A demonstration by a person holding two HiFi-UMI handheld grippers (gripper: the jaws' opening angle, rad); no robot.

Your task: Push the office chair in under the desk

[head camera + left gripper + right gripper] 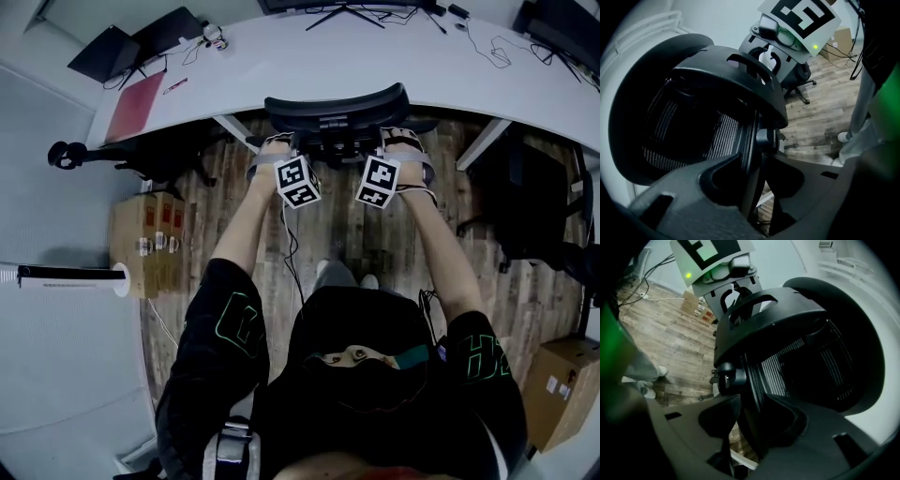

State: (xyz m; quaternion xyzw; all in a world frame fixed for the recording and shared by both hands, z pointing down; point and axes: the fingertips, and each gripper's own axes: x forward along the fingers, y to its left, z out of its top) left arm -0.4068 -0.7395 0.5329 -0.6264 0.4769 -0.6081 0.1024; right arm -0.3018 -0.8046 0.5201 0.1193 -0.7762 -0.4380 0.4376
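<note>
**Both grippers clamped on the office chair point(336, 105) at the desk point(281, 66).**
Both arms point(246, 225) reach forward, straight and nearly parallel. The left gripper point(755, 176) and right gripper point(746, 425) each have their jaws closed narrowly on a side rim of the mesh backrest. The chair's back stands against the desk's near edge.

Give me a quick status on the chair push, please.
Left hand-held gripper and right hand-held gripper clamped on office chair backrest. Backrest at desk edge. No obstruction visible.
</note>
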